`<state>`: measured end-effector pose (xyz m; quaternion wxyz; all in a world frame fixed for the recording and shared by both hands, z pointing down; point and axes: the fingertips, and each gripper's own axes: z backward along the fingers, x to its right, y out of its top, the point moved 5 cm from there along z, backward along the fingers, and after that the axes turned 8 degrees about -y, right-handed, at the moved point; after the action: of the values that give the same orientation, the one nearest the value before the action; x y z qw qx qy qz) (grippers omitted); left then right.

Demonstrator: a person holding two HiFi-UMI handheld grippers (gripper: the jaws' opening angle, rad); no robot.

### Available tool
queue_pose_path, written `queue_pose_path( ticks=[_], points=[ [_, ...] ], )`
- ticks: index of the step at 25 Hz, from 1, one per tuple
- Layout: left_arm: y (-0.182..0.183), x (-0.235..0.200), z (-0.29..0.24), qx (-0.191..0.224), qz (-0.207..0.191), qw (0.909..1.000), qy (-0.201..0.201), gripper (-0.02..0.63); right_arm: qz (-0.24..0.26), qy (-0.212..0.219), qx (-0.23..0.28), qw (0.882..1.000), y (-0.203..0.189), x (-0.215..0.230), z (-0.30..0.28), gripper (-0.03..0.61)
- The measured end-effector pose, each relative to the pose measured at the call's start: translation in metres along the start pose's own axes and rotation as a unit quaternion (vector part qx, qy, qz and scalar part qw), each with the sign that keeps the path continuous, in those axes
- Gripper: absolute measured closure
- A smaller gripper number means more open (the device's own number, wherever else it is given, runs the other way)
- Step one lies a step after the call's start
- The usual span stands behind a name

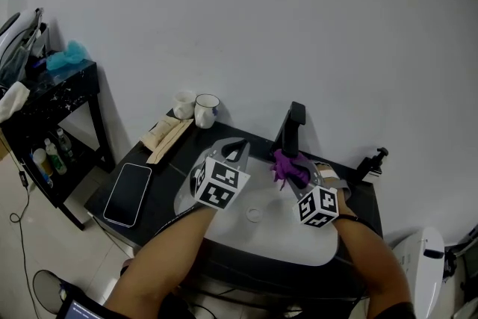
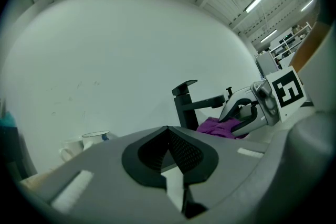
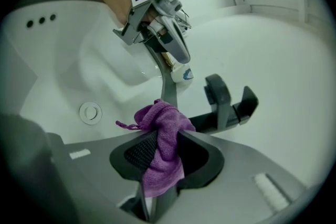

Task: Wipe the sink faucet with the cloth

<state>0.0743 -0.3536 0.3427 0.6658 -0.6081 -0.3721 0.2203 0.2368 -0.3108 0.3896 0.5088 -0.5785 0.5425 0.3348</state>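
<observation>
The right tongs (image 3: 164,136) are clamped on a purple cloth (image 3: 160,115), a soft, nubbly terry fabric. It is bunched into a knot above the jaws, with a tail hanging below them. In the right gripper view the cloth sits at centre frame, close against the faucet (image 3: 226,99); I cannot tell whether they touch. The faucet is matte black and angular, a square column with a flat lever on top and a straight spout. The left tongs (image 2: 168,136) are pressed shut with nothing between their ribbed dark pads. In the head view they hover at centre, left of the faucet.

Below both lies the sink (image 1: 261,239), a smooth white oval basin with a round drain (image 1: 255,214) in its bottom, set into a dark tabletop (image 1: 160,168). At the tabletop's upper left stand two glossy white mugs (image 1: 207,110); their insides cannot be seen. A flat black phone (image 1: 128,193) lies at its lower left.
</observation>
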Motion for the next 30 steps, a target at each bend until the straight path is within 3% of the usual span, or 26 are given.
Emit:
queue_pose_path(
  ticks=[8, 12, 15, 23, 30],
  points=[
    [-0.001, -0.001, -0.001, 0.000, -0.001, 1.0000, 0.000, 0.597, -0.028, -0.067, -0.051, 0.996, -0.044, 0.077, 0.016, 0.459],
    [-0.001, -0.001, -0.001, -0.001, 0.000, 1.0000, 0.001, 0.597, -0.043, -0.108, -0.044, 0.992, -0.037, 0.121, 0.015, 0.458],
    [-0.003, -0.002, -0.002, 0.000, 0.003, 1.0000, 0.001, 0.597, -0.032, -0.116, -0.039, 0.992, -0.025, 0.135, 0.010, 0.457],
    [0.000, -0.001, -0.002, 0.003, 0.004, 1.0000, -0.001, 0.597, 0.019, -0.081, -0.048, 0.995, -0.022, 0.106, -0.011, 0.459],
    [0.000, 0.001, -0.003, 0.004, 0.001, 1.0000, -0.004, 0.597, 0.011, -0.060, -0.052, 0.997, -0.030, 0.072, -0.025, 0.459]
  ],
)
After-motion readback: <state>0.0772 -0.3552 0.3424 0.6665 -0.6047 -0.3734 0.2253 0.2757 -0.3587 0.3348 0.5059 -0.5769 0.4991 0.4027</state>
